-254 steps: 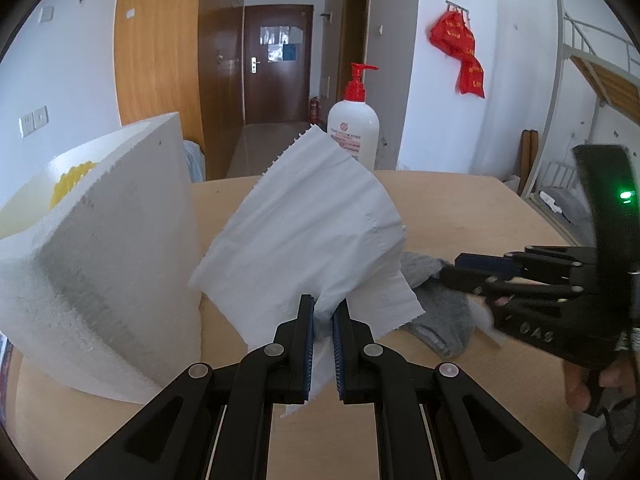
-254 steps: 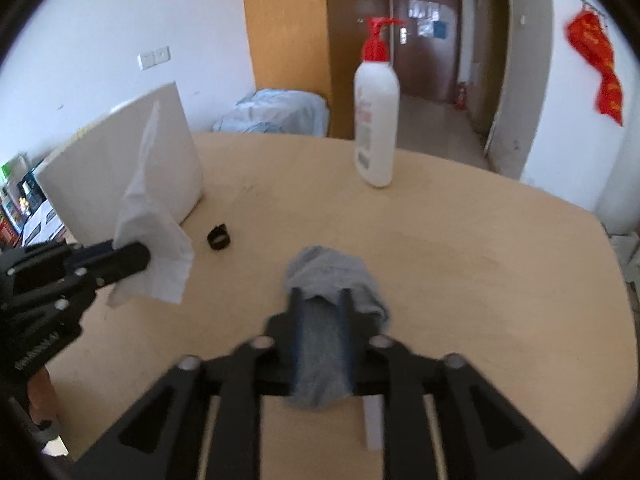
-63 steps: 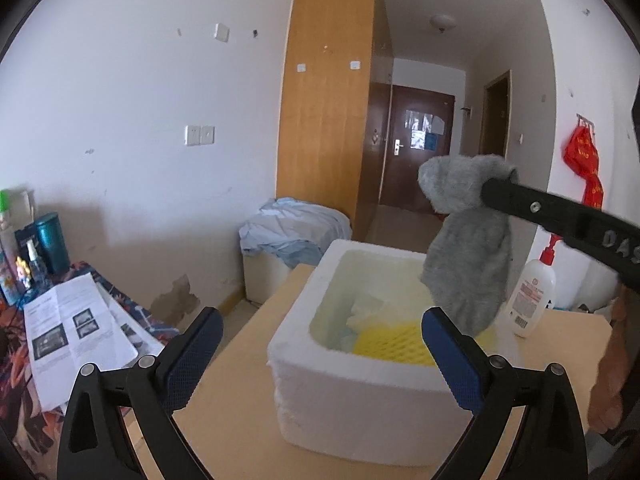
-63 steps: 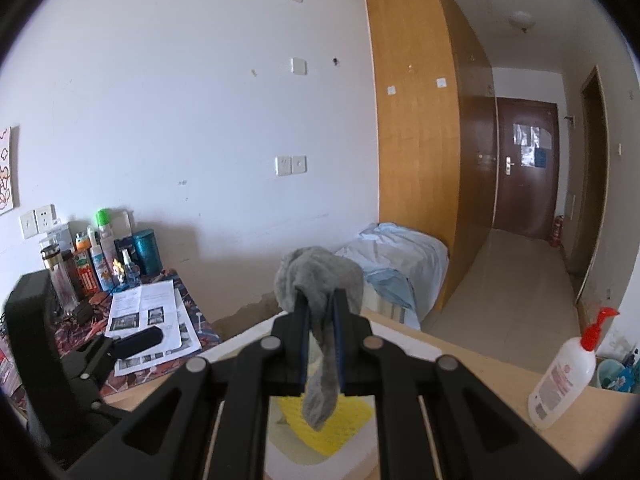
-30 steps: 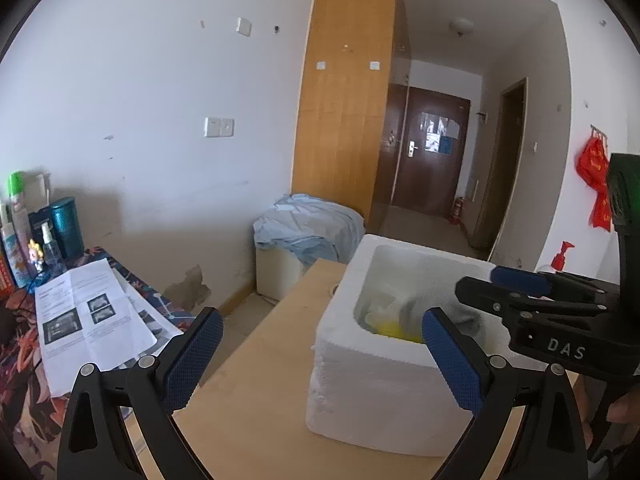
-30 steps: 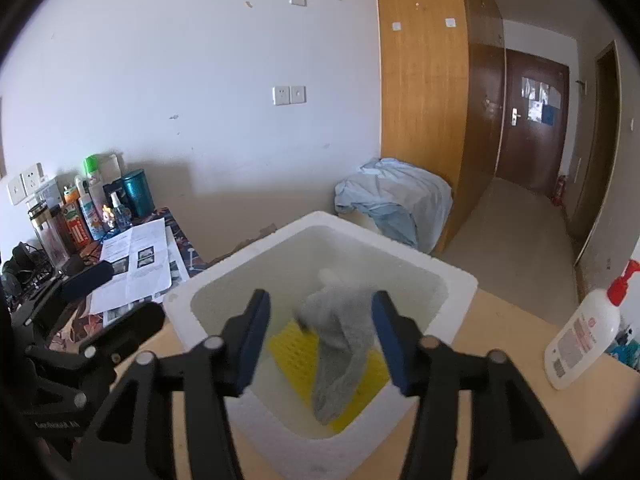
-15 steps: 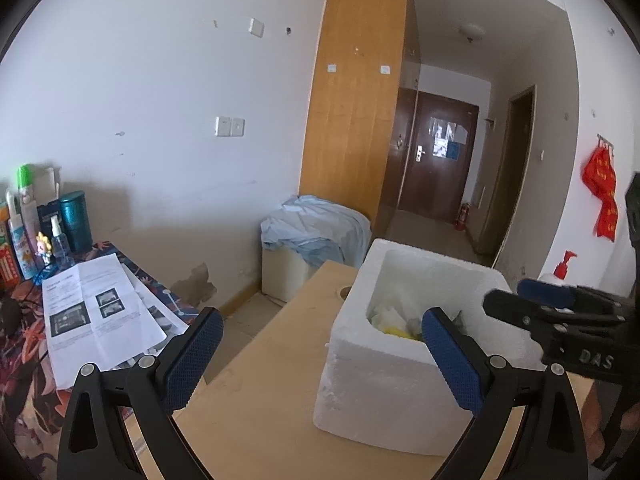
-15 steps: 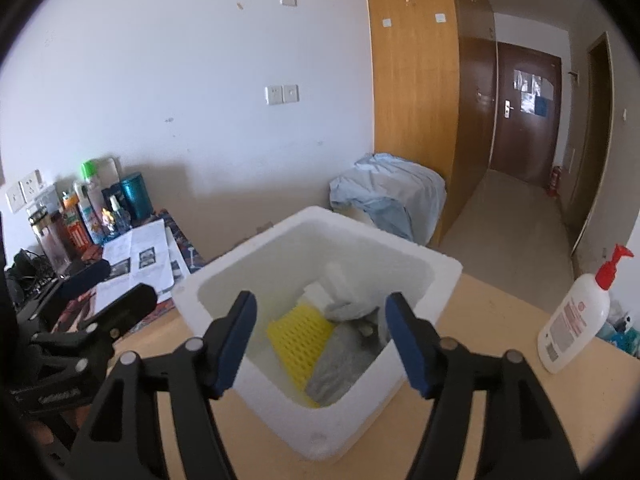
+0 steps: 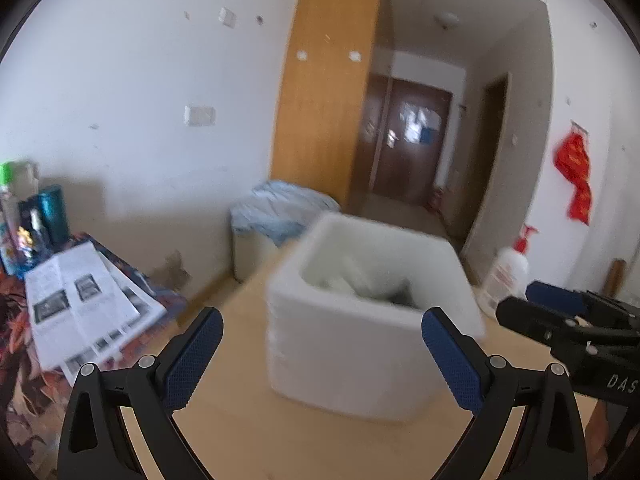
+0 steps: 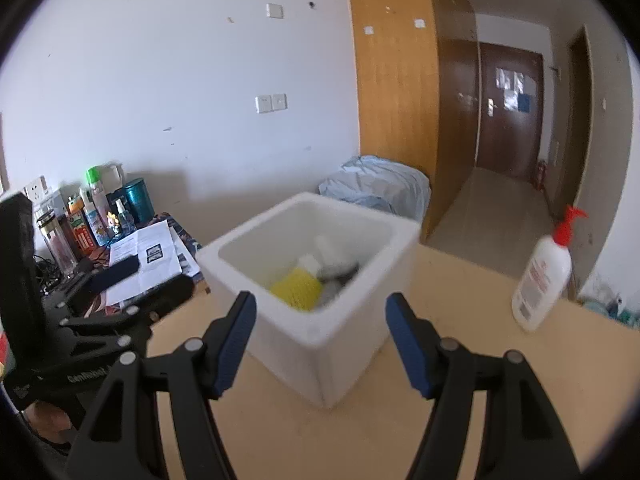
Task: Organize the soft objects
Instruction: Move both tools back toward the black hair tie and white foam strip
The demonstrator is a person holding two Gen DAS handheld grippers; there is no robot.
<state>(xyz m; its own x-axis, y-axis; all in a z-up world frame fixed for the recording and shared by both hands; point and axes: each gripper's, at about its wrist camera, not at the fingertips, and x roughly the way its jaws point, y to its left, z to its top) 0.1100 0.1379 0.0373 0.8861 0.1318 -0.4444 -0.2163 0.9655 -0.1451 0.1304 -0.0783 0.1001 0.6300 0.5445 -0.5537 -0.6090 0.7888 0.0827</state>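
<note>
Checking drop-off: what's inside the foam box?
Inside the foam box: yellow mesh, grey sock, white tissue. Anything under them is hidden.

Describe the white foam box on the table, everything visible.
The white foam box looks like thick-walled polystyrene, squarish, open-topped with no lid in view. It stands upright on the wooden table, one corner toward the right wrist camera. Inside lie a yellow mesh piece, a grey cloth and something white. No gripper touches it. The pump bottle stands apart from it. Both views are blurred.
</note>
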